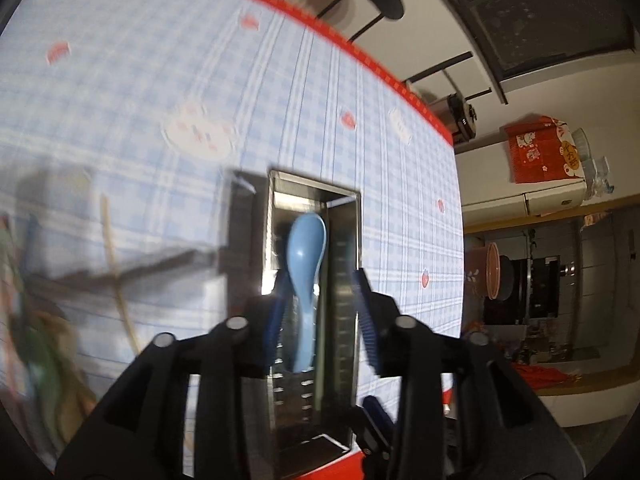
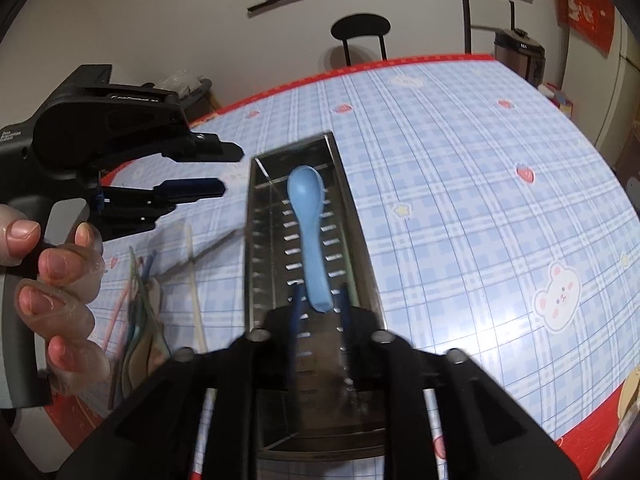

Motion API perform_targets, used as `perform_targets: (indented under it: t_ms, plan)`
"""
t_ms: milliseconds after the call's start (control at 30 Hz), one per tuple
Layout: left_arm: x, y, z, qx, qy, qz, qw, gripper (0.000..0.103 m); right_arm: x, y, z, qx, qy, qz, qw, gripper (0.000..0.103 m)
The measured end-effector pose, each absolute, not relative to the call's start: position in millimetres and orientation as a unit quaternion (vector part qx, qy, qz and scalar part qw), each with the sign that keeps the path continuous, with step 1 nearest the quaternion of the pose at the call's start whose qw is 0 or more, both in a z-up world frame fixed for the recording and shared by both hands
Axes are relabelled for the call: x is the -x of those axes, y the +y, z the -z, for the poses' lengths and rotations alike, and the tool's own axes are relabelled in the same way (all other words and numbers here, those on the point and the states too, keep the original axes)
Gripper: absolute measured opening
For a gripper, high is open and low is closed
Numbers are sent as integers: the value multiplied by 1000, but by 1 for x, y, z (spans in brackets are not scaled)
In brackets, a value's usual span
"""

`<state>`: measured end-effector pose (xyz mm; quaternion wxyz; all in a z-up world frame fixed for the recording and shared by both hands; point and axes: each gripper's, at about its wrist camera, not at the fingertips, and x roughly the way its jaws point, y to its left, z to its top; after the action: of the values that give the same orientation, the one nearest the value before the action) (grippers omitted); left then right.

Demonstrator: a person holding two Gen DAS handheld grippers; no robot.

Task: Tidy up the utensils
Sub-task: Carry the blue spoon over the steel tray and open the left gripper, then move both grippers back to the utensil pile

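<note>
Right fingers [image 2: 320,300] parted | blue spoon [image 2: 310,232] between | left gripper [image 2: 224,172] empty

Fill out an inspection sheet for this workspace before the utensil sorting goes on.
Surface: table under a blue checked cloth with a red border.
Job's things: metal holder lying on the cloth; blue spoon in it, bowl at the far end; loose utensils piled to its left, blurred.
Clutter: nothing seen.
Grippers: right gripper open, fingers either side of the spoon's handle end, not pressing; left gripper open and empty, beside the holder, held by a hand.
Cables: nothing seen.
Surroundings: black chair at the far edge, dark appliance, red hanging.
</note>
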<state>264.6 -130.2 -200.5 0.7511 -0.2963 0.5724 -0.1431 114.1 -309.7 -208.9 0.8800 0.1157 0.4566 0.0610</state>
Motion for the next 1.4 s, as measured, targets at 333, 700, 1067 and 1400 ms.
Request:
perform_targets:
  t_ms: [333, 700, 1067, 1400]
  plan:
    - [-225, -65, 151, 240, 511, 126, 816, 97, -98, -299, 174, -98, 414, -52, 904, 97]
    - [-154, 19, 147, 208, 495, 71, 841, 97, -78, -253, 168, -49, 407, -81, 909, 97]
    - [-58, 70, 187, 142, 483, 38, 863, 97, -78, -190, 189, -22, 448, -157, 880, 97]
    - [-28, 112, 200, 136, 479, 10, 867, 97, -80, -126, 219, 0, 518, -219, 827, 97]
